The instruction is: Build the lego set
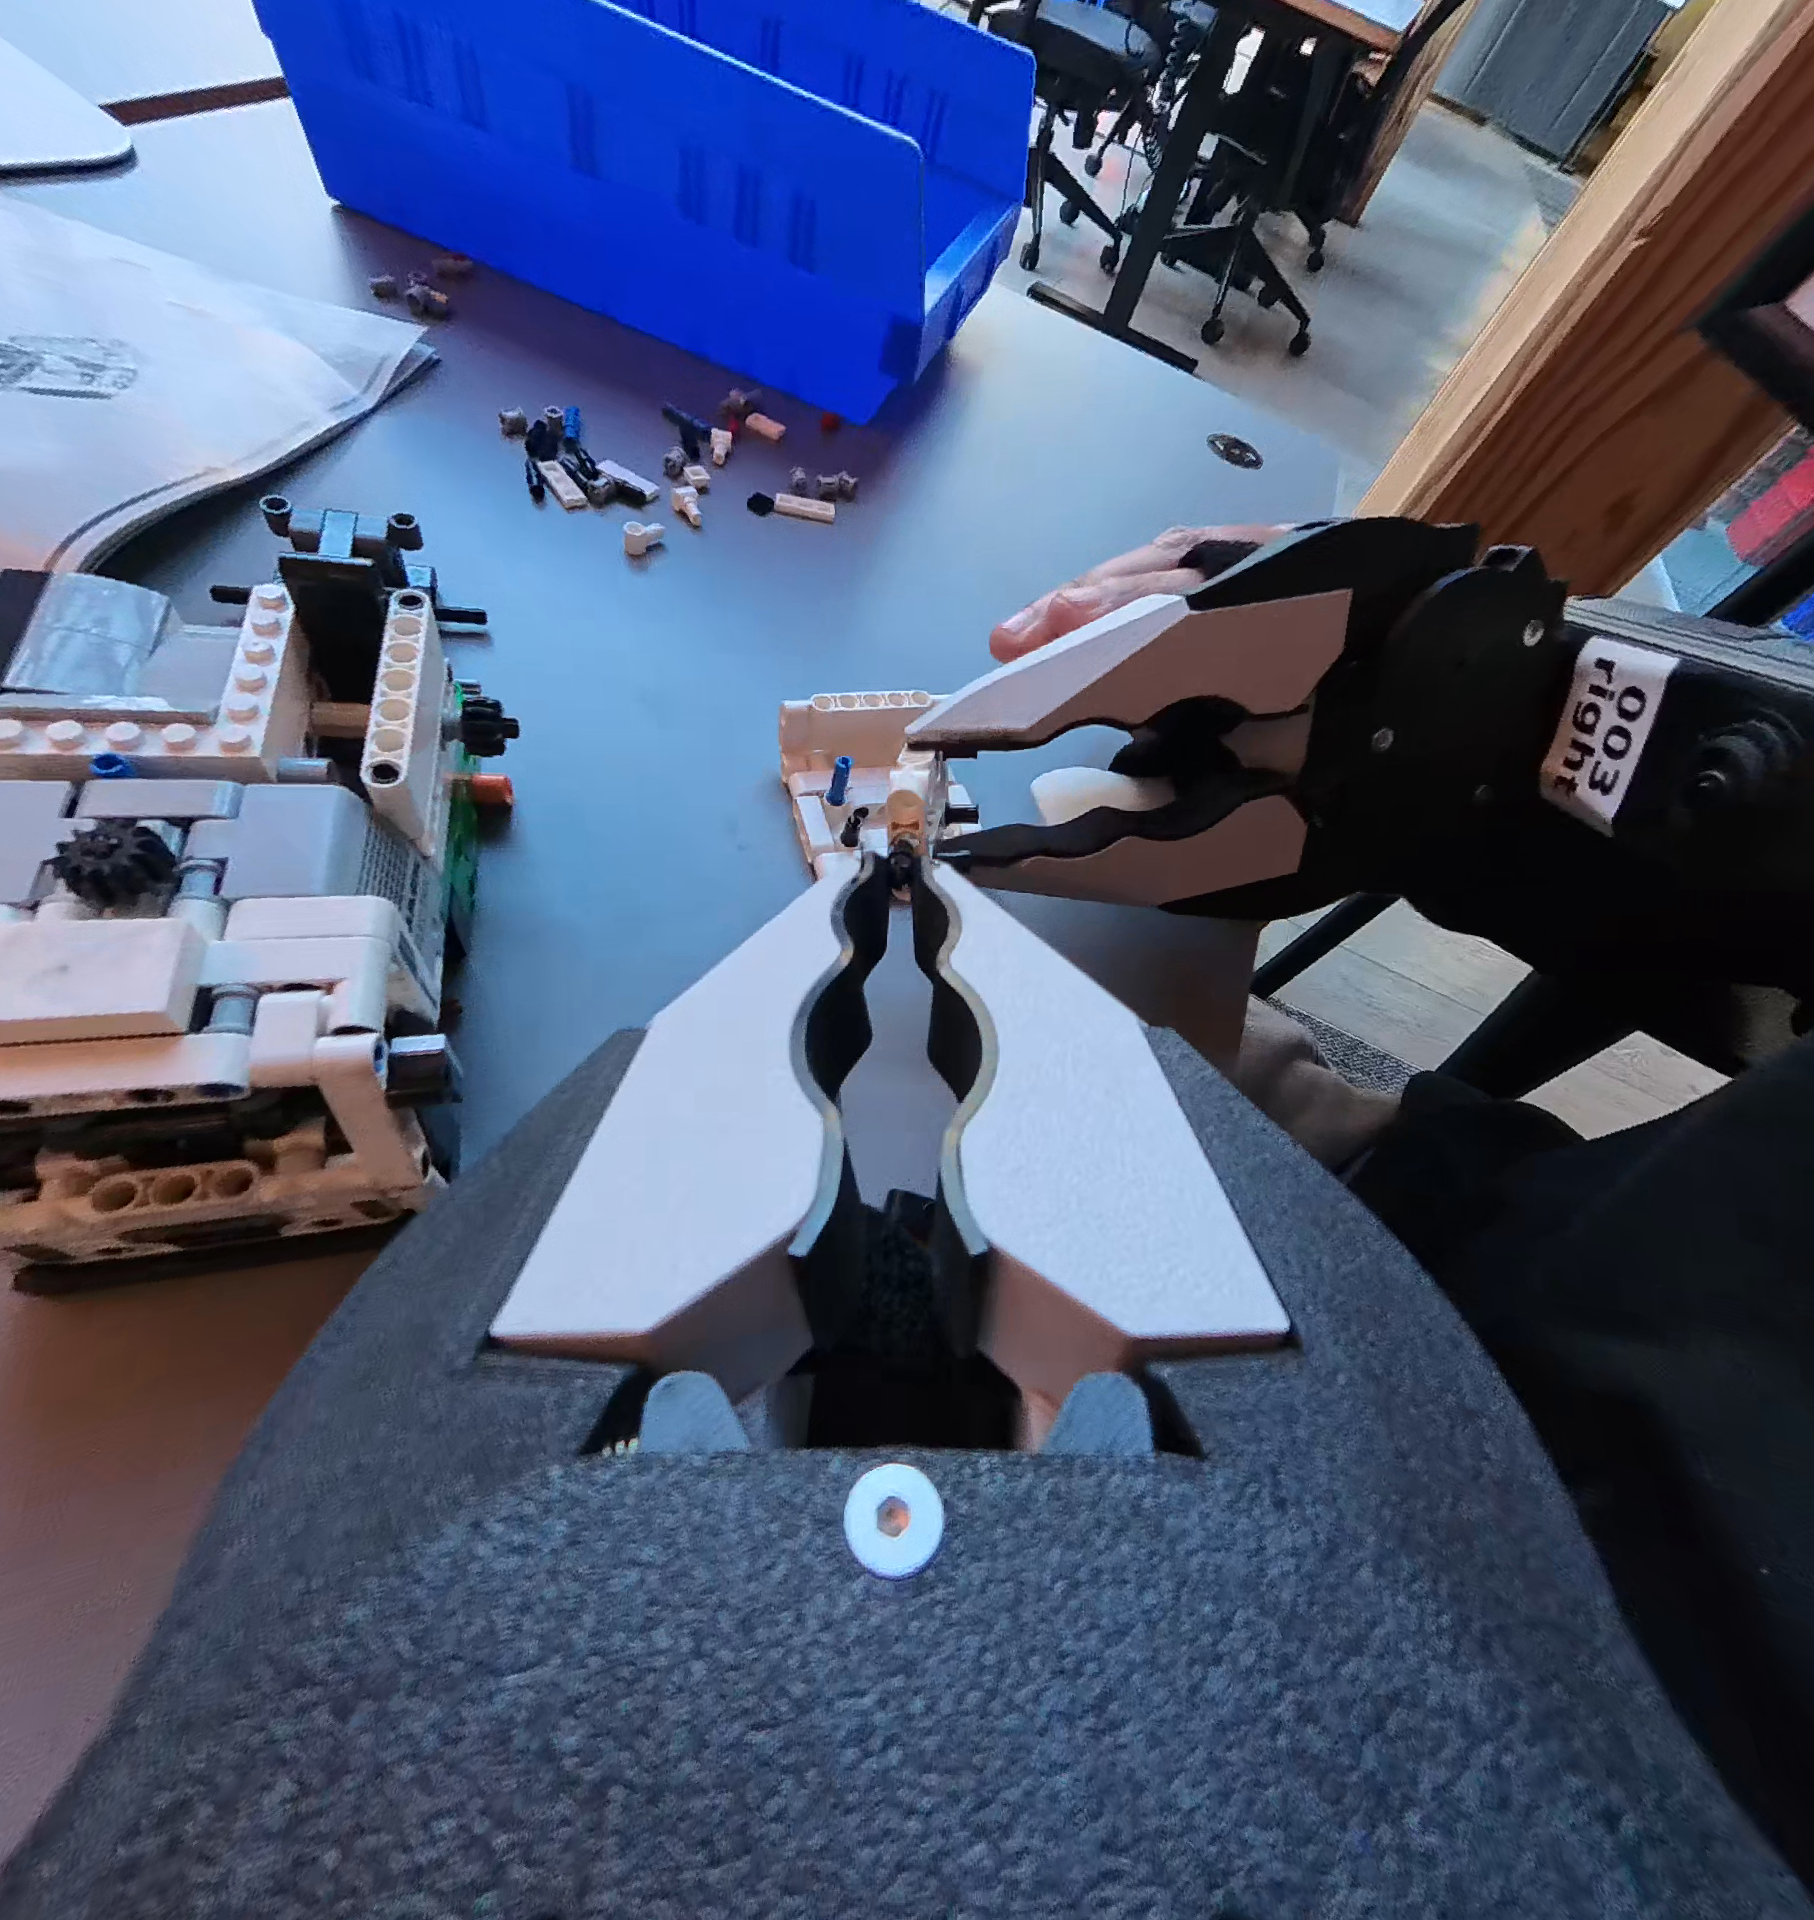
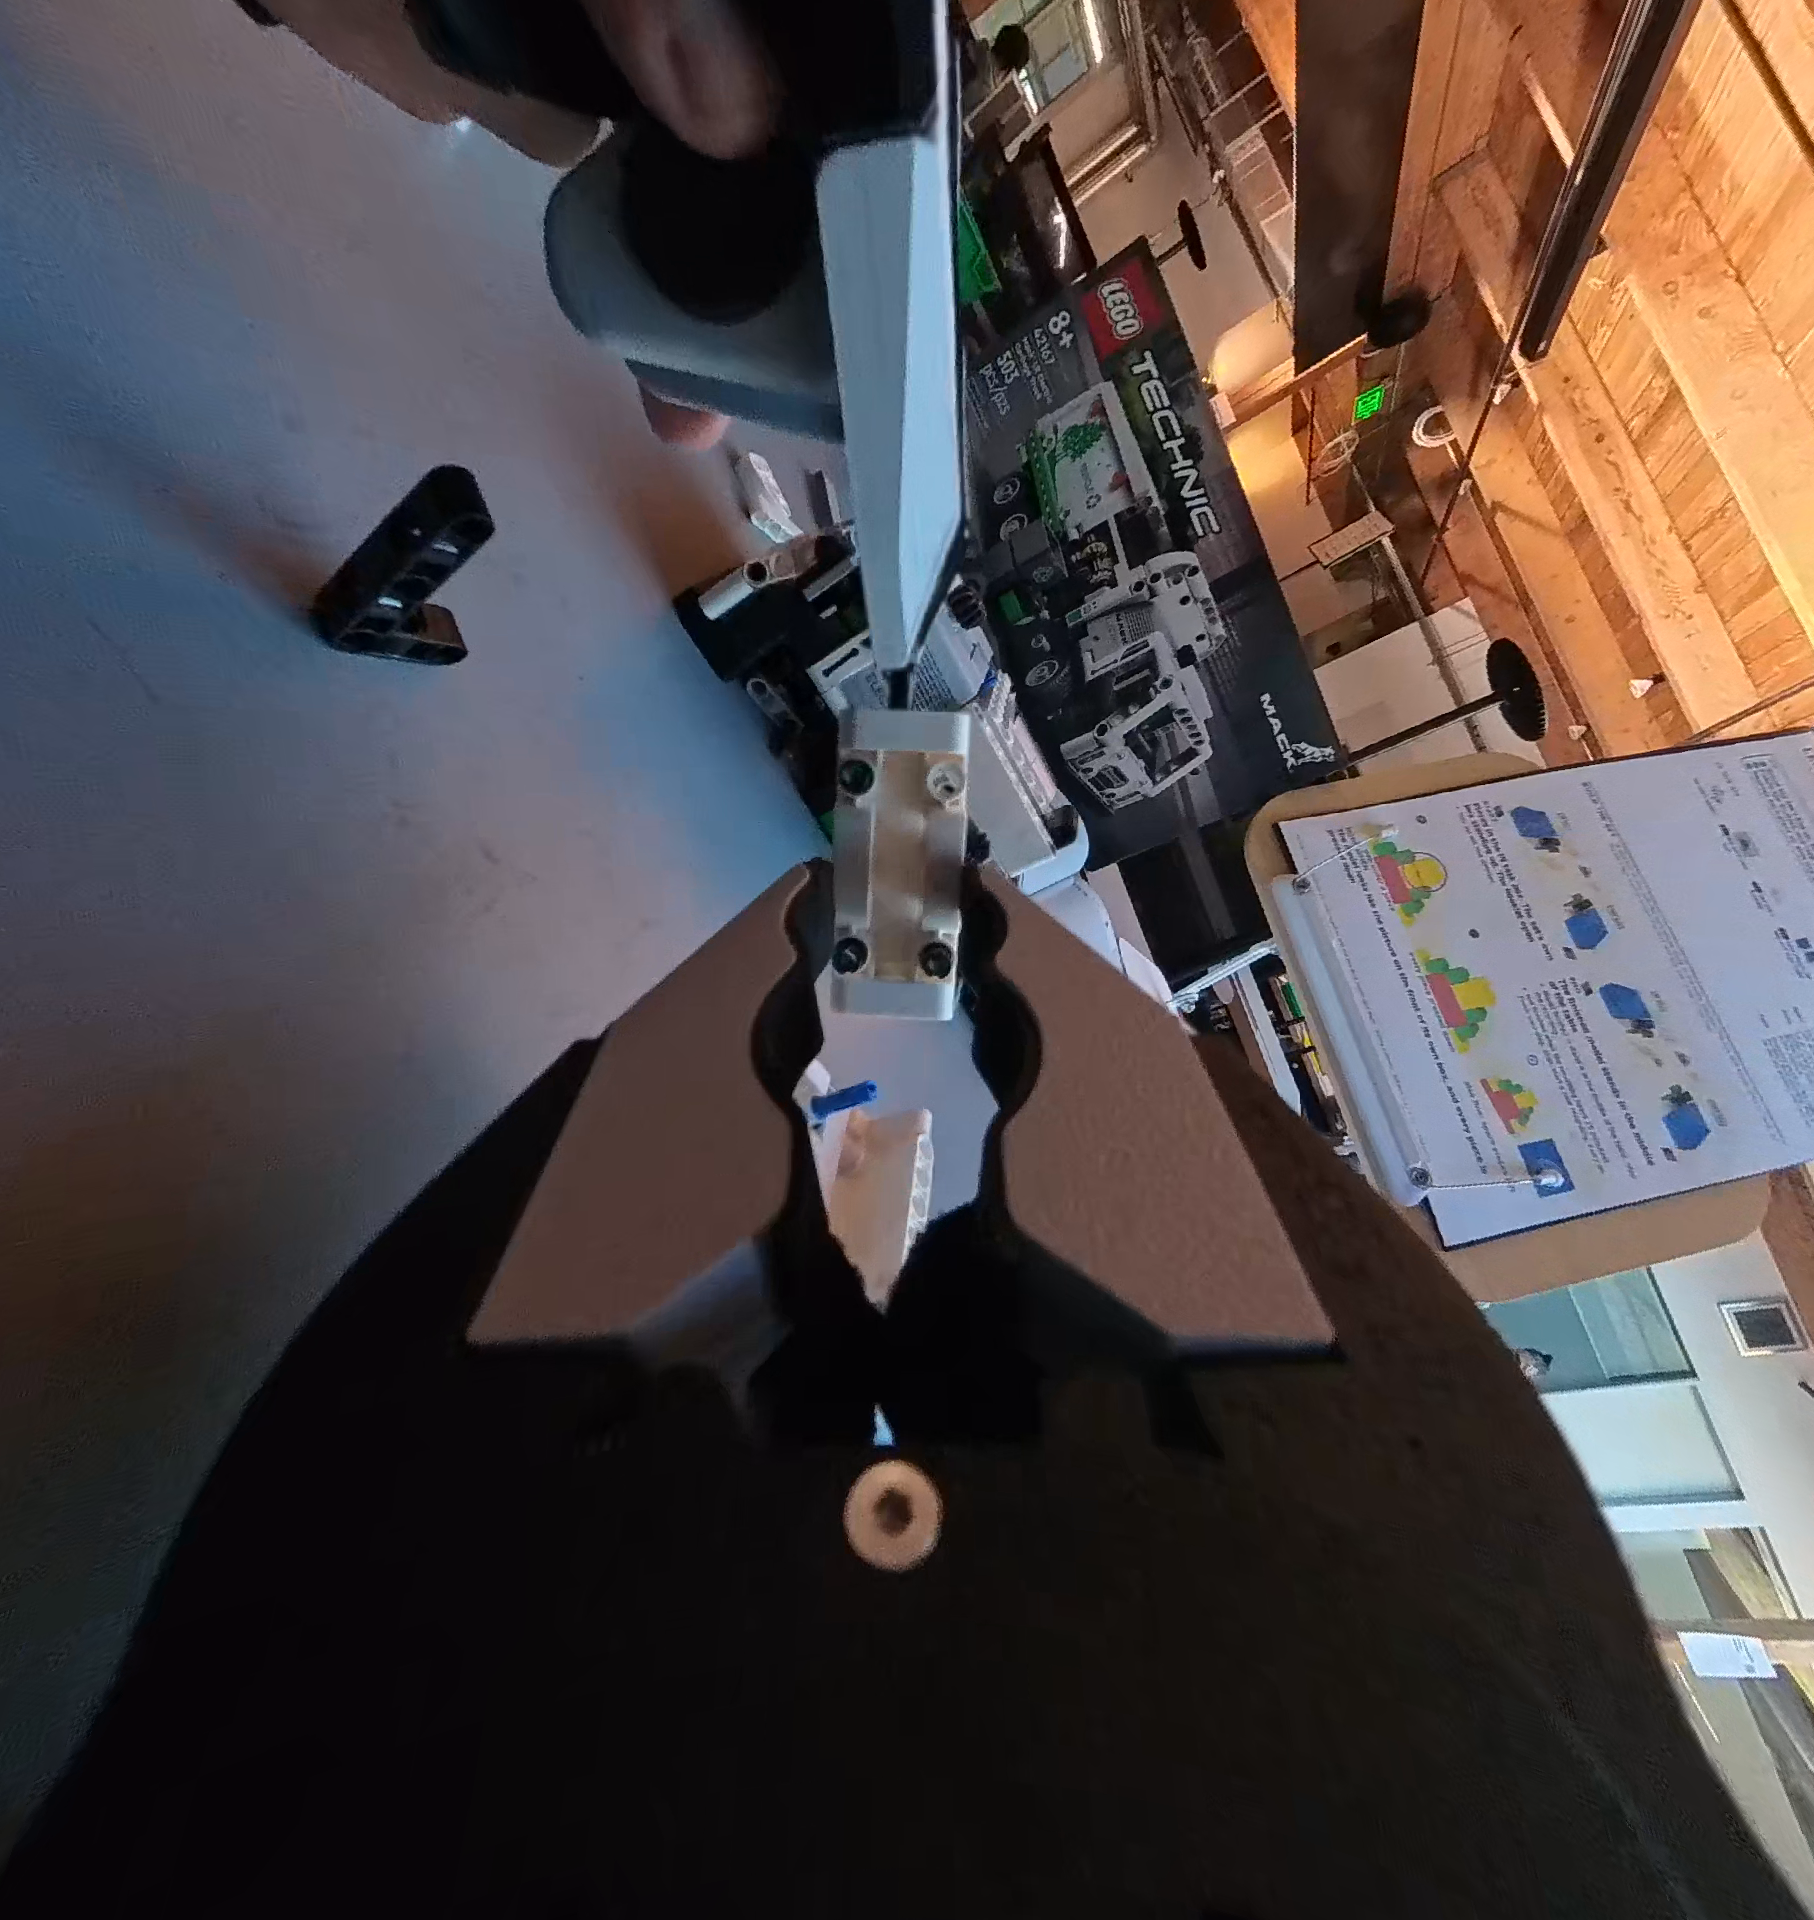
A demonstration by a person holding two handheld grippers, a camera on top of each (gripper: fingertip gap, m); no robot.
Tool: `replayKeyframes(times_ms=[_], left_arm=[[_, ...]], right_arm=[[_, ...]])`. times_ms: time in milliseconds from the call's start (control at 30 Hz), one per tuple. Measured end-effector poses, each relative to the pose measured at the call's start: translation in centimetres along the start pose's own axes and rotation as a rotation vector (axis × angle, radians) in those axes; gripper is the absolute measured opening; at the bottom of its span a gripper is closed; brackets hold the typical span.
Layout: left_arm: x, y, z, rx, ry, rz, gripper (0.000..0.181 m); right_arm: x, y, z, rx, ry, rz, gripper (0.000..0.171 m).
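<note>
My right gripper [image 2: 898, 894] is shut on a small white Lego sub-assembly [image 2: 898, 831] and holds it above the dark table. In the left wrist view it [image 1: 929, 795] comes in from the right with the sub-assembly [image 1: 851, 727] between its tips. My left gripper [image 1: 898, 862] is shut on a small tan pin [image 1: 904, 816] that touches the near side of the sub-assembly. In the right wrist view the left gripper [image 2: 898, 665] comes down from the top, its tip against the sub-assembly's far end. A blue pin [image 1: 838, 779] sticks up from the sub-assembly.
A large white and grey truck build [image 1: 186, 883] stands at the left. Loose small pieces [image 1: 674, 468] lie before a blue bin [image 1: 674, 187]. An instruction booklet [image 1: 103, 384] lies far left. A black L-beam [image 2: 404, 571], the set's box [image 2: 1142, 571] and a clipboard sheet [image 2: 1557, 987] show in the right wrist view.
</note>
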State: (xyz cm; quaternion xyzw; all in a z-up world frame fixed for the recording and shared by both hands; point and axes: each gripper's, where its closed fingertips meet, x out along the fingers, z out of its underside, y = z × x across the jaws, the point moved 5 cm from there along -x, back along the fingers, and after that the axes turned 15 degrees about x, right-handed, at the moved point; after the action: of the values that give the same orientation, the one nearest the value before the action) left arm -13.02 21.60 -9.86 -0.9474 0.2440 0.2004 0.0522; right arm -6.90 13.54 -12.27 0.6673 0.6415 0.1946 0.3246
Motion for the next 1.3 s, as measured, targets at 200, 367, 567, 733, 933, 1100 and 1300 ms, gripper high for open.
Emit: replayKeyframes(times_ms=[200, 367, 567, 733, 933, 1100, 1300], left_arm=[[0.2, 0.0, 0.2, -0.002, -0.01, -0.004, 0.004], [0.4, 0.0, 0.4, -0.028, -0.005, 0.002, 0.004], [0.4, -0.2, 0.8, -0.095, -0.002, 0.054, 0.004], [0.6, -0.2, 1.1, -0.111, 0.0, 0.073, 0.004], [1.2, 0.3, 1.5, -0.151, 0.028, 0.048, 0.004], [1.5, 0.4, 1.7, -0.12, 0.026, 0.012, 0.004], [1.0, 0.4, 1.7, -0.063, 0.027, 0.018, 0.004]], right_arm=[[0.2, -0.2, 0.2, -0.02, -0.011, 0.002, 0.024], [0.1, -0.3, 0.2, -0.034, -0.024, 0.006, 0.024], [0.0, -0.6, 0.2, -0.049, -0.03, 0.001, 0.023], [0.1, -0.7, 0.4, -0.066, -0.045, 0.001, 0.023], [0.2, -0.8, 0.6, -0.073, -0.062, -0.001, 0.023], [0.3, -1.0, 0.7, -0.065, -0.085, -0.012, 0.023], [0.4, -1.1, 0.6, -0.056, -0.057, -0.029, 0.024]])
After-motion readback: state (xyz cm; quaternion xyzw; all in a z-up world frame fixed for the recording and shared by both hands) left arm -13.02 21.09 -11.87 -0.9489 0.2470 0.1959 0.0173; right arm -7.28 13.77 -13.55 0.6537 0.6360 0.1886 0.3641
